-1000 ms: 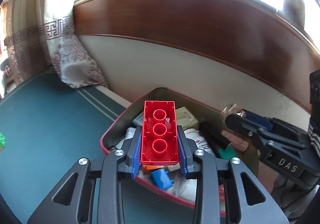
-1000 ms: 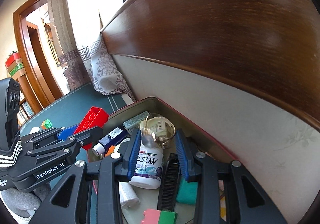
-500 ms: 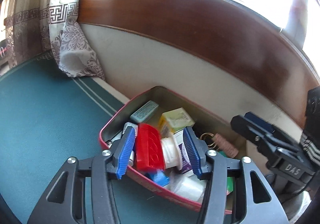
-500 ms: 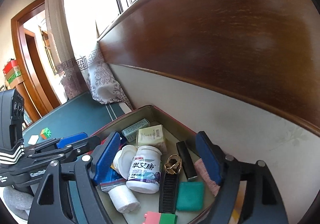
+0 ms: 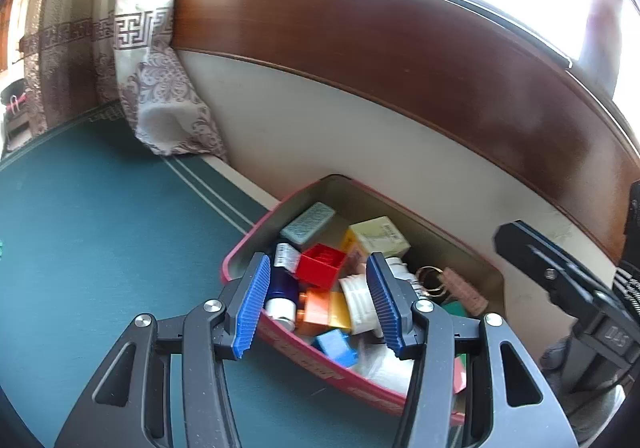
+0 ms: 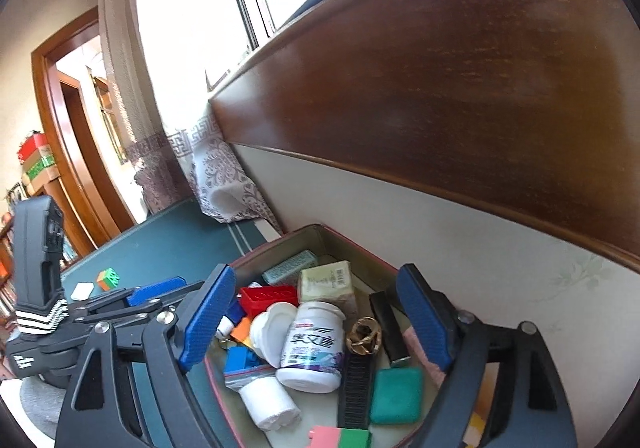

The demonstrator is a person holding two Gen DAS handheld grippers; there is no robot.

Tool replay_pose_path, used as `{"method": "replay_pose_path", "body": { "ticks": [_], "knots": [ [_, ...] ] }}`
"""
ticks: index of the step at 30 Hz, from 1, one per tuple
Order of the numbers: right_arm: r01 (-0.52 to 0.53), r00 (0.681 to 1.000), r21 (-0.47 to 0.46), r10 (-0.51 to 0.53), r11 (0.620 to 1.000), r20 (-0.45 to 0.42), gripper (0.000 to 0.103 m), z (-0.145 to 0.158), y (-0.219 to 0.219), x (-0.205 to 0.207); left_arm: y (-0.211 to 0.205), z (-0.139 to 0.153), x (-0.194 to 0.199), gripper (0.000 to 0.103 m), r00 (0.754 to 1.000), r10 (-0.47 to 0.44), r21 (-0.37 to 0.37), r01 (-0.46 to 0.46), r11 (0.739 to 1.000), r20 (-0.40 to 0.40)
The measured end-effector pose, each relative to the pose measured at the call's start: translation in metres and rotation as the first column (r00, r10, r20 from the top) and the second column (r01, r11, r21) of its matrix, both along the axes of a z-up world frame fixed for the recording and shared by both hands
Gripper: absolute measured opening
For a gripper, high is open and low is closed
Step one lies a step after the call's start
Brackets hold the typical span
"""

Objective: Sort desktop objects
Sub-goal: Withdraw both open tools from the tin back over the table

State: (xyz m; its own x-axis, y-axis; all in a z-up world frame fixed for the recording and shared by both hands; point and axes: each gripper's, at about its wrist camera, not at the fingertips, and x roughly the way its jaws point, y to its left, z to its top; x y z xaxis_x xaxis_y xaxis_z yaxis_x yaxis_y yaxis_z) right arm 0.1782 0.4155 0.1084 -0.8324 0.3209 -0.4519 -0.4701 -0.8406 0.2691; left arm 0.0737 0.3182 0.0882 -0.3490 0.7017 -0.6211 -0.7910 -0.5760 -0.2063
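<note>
A red-rimmed box stands against the wall, filled with several small items. The red brick lies inside it, also in the right wrist view. My left gripper is open and empty, just above the box's near rim. My right gripper is open and empty over the box, above a white pill bottle and gold rings. The rings also show in the left wrist view.
The box sits on a teal table beside a cream and wood-panelled wall. A patterned curtain hangs at the back left. On the table lie a green-orange block and a small white piece.
My left gripper opened and let the red brick fall into the box. My right gripper opened and released the gold rings into the box. Both drew back a little.
</note>
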Motion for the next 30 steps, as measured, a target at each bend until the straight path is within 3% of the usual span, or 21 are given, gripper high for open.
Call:
{"method": "replay_pose_path", "body": {
  "ticks": [9,15,21,30],
  "knots": [
    [-0.130,0.989,0.090,0.135,0.987,-0.054,0.093,0.007,-0.038,-0.013,-0.032,-0.001,-0.026,0.054,0.993,0.120,-0.010,-0.120,0.993,0.000],
    [-0.193,0.979,0.056,0.196,0.980,-0.052,0.094,0.009,-0.060,-0.036,-0.071,0.000,-0.051,0.054,0.974,0.225,-0.033,-0.226,0.974,-0.023],
    [-0.253,0.967,0.022,0.254,0.967,-0.021,0.096,0.004,-0.085,-0.069,-0.127,0.002,-0.079,0.054,0.936,0.349,-0.047,-0.351,0.935,-0.043],
    [-0.366,0.930,0.048,0.366,0.929,0.025,0.096,0.001,-0.136,-0.120,-0.210,-0.001,-0.123,0.054,0.853,0.517,-0.088,-0.522,0.849,-0.075]
  ]
}}
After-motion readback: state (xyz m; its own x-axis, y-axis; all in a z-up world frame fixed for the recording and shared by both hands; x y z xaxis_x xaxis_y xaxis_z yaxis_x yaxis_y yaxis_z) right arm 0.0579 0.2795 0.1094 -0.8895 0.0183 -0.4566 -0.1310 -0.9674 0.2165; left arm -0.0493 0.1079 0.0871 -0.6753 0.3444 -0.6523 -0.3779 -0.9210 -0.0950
